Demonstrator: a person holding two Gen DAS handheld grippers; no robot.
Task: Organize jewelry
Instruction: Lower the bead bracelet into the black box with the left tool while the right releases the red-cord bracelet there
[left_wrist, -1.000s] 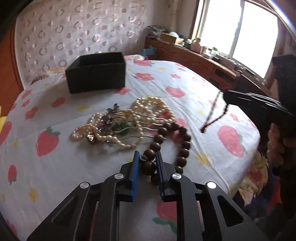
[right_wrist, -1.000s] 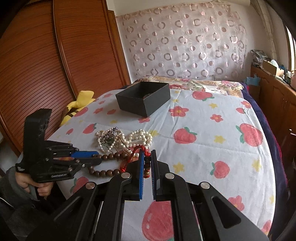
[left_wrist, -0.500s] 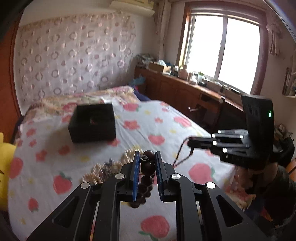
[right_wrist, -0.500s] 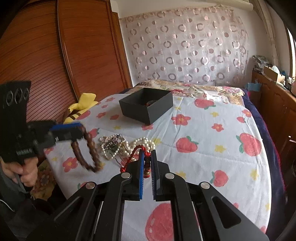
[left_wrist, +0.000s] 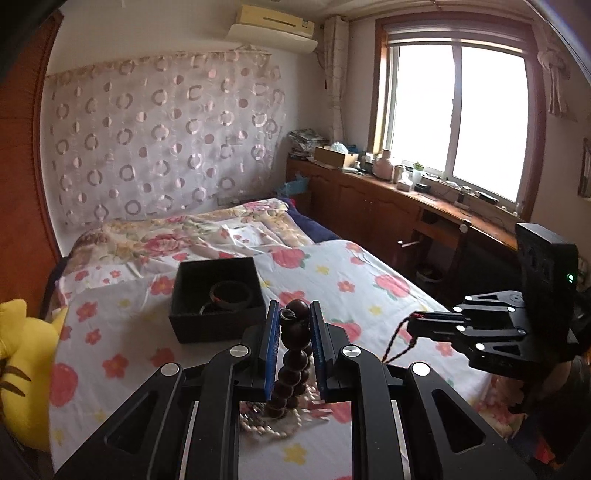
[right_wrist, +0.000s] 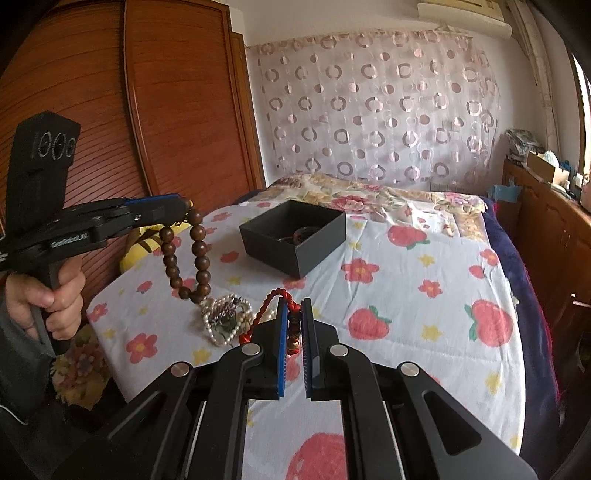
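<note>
**Both grippers up over the bed, each carrying a bracelet**

Left wrist view: the left gripper (left_wrist: 292, 325) is clenched on a wooden bead bracelet (left_wrist: 293, 354). The top bead sits pinched between the blue pads; the rest of the loop hangs down between the fingers, its lower end lost against the gripper body. Below it, a heap of pearl strands (left_wrist: 275, 421) on the strawberry sheet (left_wrist: 354, 280), blurred and mostly hidden. A black box (left_wrist: 216, 299) stands open further up the bed, with a dark bangle (left_wrist: 231, 293) inside. At right, the right gripper (left_wrist: 412, 326) side on, with a thin red cord (left_wrist: 397, 345) trailing from its tip. A yellow plush toy (left_wrist: 18, 369) is cut off at the left edge.

Right wrist view: the right gripper (right_wrist: 294, 325) is closed on the red cord bracelet (right_wrist: 275, 306); the part between the pads is hard to make out. The left gripper (right_wrist: 184, 206) holds the bead bracelet (right_wrist: 186, 258) hanging free, its bottom just above the pearl heap (right_wrist: 223, 321). The hand (right_wrist: 48, 291) on its handle is partly cut off. The box (right_wrist: 293, 238) is well beyond the heap, contents barely visible.
</note>
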